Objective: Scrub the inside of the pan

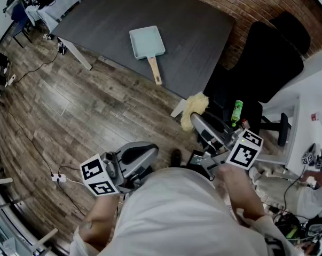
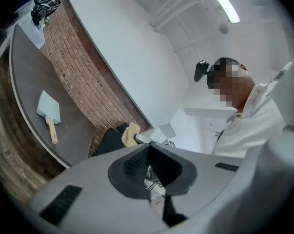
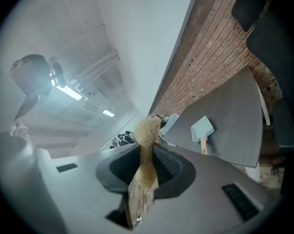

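Black office chair (image 1: pixel 272 63), brick wall (image 1: pixel 259 4), green bottle (image 1: pixel 236 112), wooden floor (image 1: pixel 70 111)

pan (image 1: pixel 147 41) on table (image 1: pixel 102 20), handle (image 1: pixel 155 71) toward near edge, chair (image 1: pixel 267 63) right of table.

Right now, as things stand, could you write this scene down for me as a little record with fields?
Pan: light blue rectangular pan with a wooden handle, lying on the dark grey table; nothing visible in it
Right gripper: shut on a fluffy yellow scrubber
Left gripper: shut, holding nothing
Position: both grippers held near the person's body over the wooden floor, apart from the table
Nearby: black office chair beside the table
Scrubbing: not yet started
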The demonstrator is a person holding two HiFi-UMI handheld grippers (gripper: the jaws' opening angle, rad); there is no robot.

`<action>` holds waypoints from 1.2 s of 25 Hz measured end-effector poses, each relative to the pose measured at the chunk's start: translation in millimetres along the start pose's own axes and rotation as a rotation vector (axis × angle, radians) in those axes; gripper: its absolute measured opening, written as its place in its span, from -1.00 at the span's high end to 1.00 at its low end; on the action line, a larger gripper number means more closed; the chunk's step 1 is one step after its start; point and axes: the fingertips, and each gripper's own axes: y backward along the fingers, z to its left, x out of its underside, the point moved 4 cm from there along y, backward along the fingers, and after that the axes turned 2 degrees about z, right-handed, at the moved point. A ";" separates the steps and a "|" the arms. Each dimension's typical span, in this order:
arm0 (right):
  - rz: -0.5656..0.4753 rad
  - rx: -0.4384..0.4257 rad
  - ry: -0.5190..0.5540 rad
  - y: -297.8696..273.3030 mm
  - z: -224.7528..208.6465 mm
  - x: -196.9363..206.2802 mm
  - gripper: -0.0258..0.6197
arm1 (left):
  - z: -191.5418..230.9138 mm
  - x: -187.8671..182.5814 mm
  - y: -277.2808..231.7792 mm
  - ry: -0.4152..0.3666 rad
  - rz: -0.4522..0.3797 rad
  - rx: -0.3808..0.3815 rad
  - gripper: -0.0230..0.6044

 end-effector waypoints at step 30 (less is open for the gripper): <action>-0.012 0.084 0.029 -30.6 19.8 27.8 0.66 | 18.0 -23.2 63.9 0.015 -0.061 -0.037 0.90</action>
